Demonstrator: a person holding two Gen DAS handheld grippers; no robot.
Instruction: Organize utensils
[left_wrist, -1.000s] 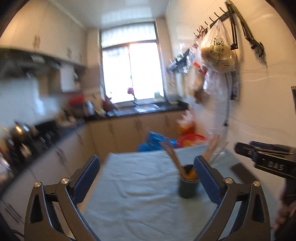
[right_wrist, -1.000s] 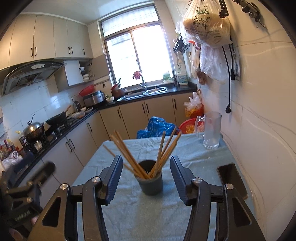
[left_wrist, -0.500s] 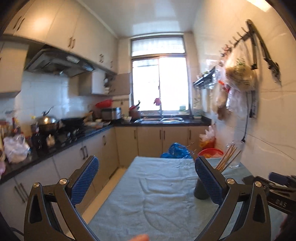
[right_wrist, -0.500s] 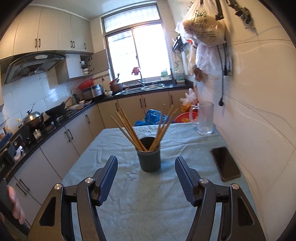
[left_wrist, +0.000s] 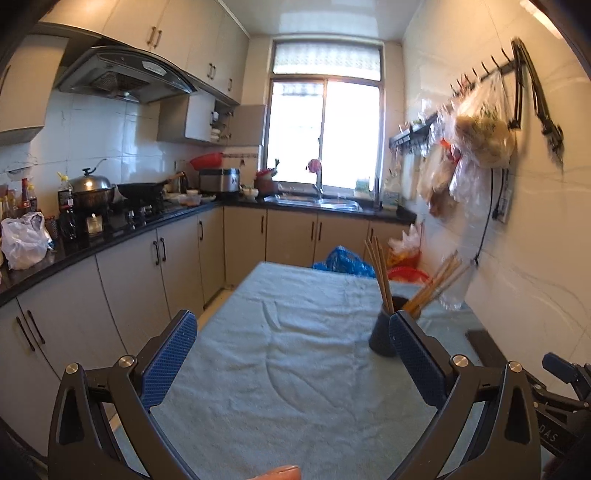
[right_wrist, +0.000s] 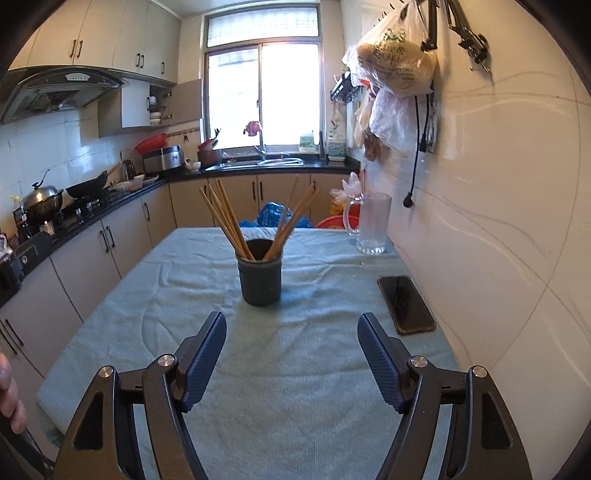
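A dark grey cup (right_wrist: 260, 272) holding several wooden chopsticks (right_wrist: 229, 220) stands upright in the middle of the table's pale green cloth (right_wrist: 295, 376). My right gripper (right_wrist: 291, 334) is open and empty, a short way in front of the cup. In the left wrist view the cup (left_wrist: 382, 335) sits to the right, partly behind my right finger, with chopsticks (left_wrist: 380, 275) fanning out. My left gripper (left_wrist: 291, 338) is open and empty above the cloth (left_wrist: 280, 369).
A black phone (right_wrist: 405, 303) lies on the cloth near the right wall. A clear glass mug (right_wrist: 373, 223) stands at the far right corner. Kitchen counters (left_wrist: 110, 232) run along the left. Bags (right_wrist: 397, 62) hang on the right wall.
My right gripper has pulled back from the cup, which now stands farther ahead. My left gripper has swung and steadied, now facing down the table with the cup at its right finger.
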